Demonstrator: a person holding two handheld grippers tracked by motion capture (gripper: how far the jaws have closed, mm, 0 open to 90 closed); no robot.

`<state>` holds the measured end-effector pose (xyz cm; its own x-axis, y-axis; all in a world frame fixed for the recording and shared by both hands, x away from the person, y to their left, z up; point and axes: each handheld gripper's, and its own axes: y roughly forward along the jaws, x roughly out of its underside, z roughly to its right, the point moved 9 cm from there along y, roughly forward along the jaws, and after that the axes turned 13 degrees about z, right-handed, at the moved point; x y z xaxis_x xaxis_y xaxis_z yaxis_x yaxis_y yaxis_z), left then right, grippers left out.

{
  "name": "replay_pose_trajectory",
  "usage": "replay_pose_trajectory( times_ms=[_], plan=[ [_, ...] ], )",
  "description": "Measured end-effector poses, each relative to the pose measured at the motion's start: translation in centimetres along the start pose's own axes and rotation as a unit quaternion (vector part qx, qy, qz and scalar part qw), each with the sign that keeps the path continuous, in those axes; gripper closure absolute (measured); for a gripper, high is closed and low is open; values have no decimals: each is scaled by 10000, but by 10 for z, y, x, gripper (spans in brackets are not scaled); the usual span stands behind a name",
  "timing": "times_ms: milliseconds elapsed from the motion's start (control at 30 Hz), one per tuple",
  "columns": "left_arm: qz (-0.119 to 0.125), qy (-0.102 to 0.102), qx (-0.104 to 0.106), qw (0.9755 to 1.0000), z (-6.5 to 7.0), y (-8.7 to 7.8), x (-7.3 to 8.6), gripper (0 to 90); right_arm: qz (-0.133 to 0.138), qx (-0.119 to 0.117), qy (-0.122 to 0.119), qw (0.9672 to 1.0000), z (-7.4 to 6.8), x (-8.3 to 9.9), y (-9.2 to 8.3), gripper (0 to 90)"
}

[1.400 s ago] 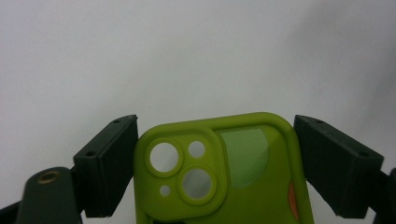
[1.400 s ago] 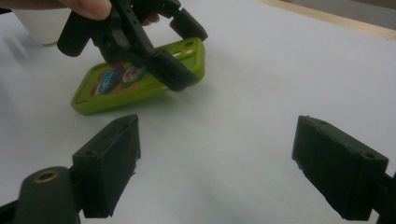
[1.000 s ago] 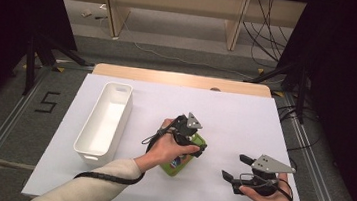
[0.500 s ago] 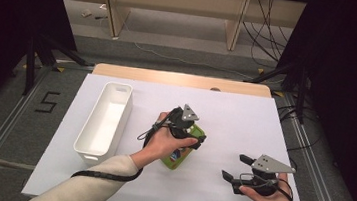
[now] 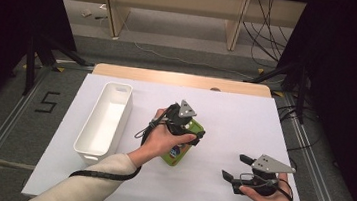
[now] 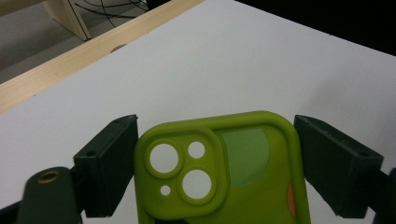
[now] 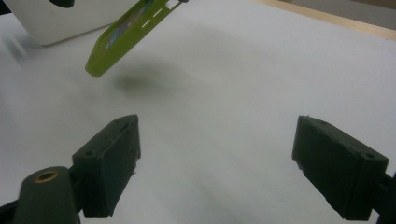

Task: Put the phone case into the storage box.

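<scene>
At the lower right of the high view, the right gripper (image 5: 232, 179) rests in the person's hand with its jaws spread wide and nothing between them, low over the white table (image 5: 244, 122). Toward the centre of the frame, the left gripper (image 5: 194, 135) clamps both jaws against the long edges of a green phone case (image 6: 224, 172), which hangs tilted above the table, casting a shadow beneath it. Farther left lies a white bin (image 5: 105, 119), well apart from the case.
</scene>
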<state>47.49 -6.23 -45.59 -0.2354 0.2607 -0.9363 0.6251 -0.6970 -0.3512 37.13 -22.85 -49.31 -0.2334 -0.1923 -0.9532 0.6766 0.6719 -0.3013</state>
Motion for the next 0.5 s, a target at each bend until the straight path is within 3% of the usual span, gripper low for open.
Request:
replay_pose_trajectory(
  times_ms=[500],
  plan=[
    [148, -16, -111, 9998, -7, -8, -11, 164, 3, 3, 9, 10000, 0, 0, 0, 163]
  ],
)
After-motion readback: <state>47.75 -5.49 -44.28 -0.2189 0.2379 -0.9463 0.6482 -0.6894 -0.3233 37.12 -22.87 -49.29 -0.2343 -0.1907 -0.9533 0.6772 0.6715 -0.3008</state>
